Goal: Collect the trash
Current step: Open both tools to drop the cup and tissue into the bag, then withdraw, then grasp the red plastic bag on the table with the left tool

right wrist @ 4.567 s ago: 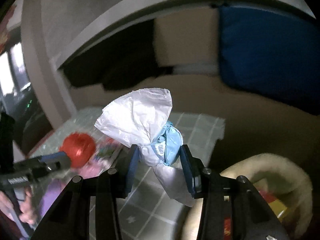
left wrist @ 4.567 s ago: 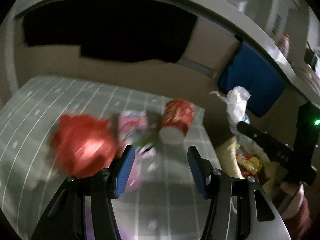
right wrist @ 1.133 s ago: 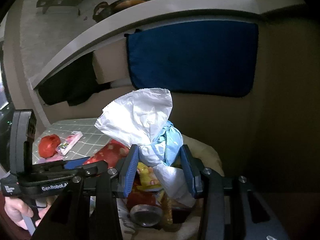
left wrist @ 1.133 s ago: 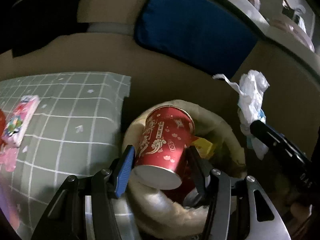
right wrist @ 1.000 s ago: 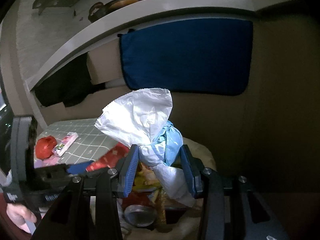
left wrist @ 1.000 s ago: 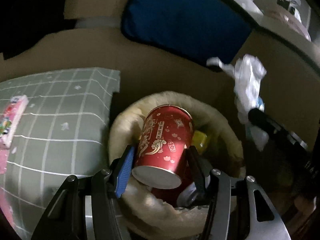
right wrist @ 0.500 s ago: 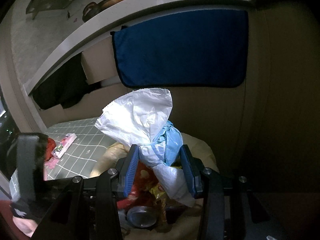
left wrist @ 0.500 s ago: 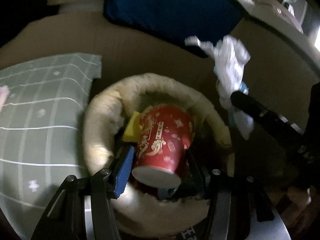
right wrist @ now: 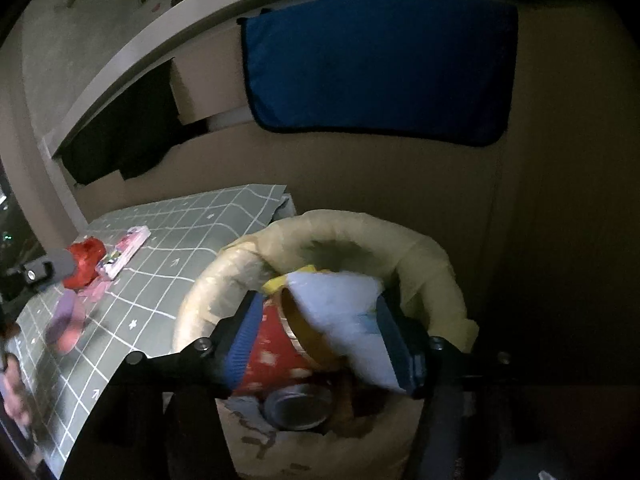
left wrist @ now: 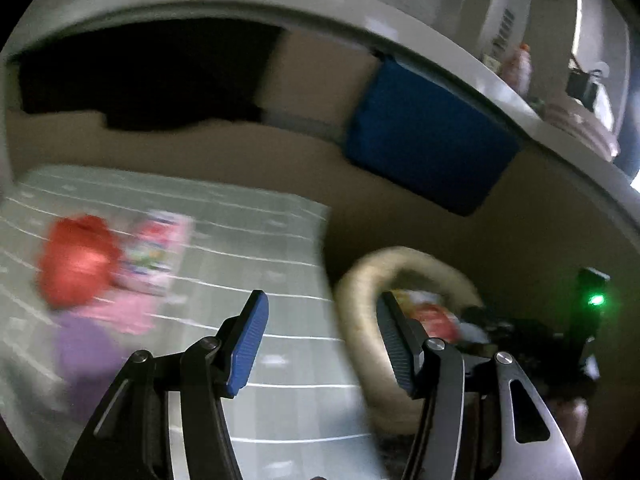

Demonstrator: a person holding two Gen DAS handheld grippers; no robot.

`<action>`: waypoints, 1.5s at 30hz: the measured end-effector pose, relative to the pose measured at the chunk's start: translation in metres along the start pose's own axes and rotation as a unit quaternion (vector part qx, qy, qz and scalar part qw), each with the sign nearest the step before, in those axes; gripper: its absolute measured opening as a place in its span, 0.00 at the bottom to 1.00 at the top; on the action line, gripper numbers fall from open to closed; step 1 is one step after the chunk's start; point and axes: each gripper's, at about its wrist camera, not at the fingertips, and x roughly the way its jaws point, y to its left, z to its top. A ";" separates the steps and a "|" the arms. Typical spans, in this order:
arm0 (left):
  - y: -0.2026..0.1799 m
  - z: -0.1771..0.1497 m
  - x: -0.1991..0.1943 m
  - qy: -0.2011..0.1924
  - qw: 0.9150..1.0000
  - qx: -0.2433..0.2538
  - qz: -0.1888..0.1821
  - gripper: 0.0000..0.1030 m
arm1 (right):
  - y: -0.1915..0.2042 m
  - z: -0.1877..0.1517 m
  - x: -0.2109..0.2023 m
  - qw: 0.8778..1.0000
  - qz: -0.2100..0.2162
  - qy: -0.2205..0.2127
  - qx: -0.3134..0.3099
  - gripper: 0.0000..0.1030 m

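Our right claw (right wrist: 320, 336) hung over the cream bin (right wrist: 436, 264), jaws spread, the white-and-blue wad (right wrist: 344, 312) loose between them atop the red cup (right wrist: 276, 356); we judged the drop best finished by lifting straight up, clear of the rim; our left claw (left wrist: 320, 340) was released and empty, facing the red wrapper (left wrist: 76, 260) and pink packet (left wrist: 156, 256) on the bench (left wrist: 280, 360).

basket (right wrist: 432, 256): showing a soft, matt cream rim
cup (right wrist: 276, 356): looking like glossy red paper
can (right wrist: 298, 404): shining as bare metal beside the cup
mat (right wrist: 168, 248): lying smooth, matt green
towel (right wrist: 380, 68): hanging as matt blue cloth
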 end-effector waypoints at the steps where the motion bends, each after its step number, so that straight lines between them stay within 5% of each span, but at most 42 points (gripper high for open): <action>1: 0.017 0.000 -0.010 -0.007 1.000 -0.008 0.016 0.56 | 0.002 0.000 0.000 1.000 0.001 0.001 -0.001 0.58; 7: 0.105 -0.008 -0.050 -0.033 0.991 -0.095 0.087 0.56 | 0.029 0.000 -0.003 1.000 0.025 0.000 -0.019 0.61; 13: 0.160 -0.017 -0.072 -0.043 0.979 -0.138 0.146 0.56 | 0.091 0.005 -0.001 0.992 0.113 -0.004 -0.060 0.62; 18: 0.179 -0.005 -0.047 -0.014 0.982 -0.150 0.116 0.56 | 0.141 0.007 0.012 0.982 0.168 0.010 -0.082 0.61; 29: 0.215 0.027 0.043 0.055 0.977 -0.165 0.121 0.57 | 0.196 0.002 0.038 0.972 0.181 0.043 -0.142 0.61; 35: 0.213 0.020 0.034 0.059 0.984 -0.131 0.108 0.50 | 0.231 0.000 0.066 0.960 0.195 0.075 -0.187 0.61; 45: 0.259 -0.019 -0.048 0.041 0.975 -0.180 0.124 0.48 | 0.288 0.009 0.129 0.937 0.232 0.137 -0.222 0.56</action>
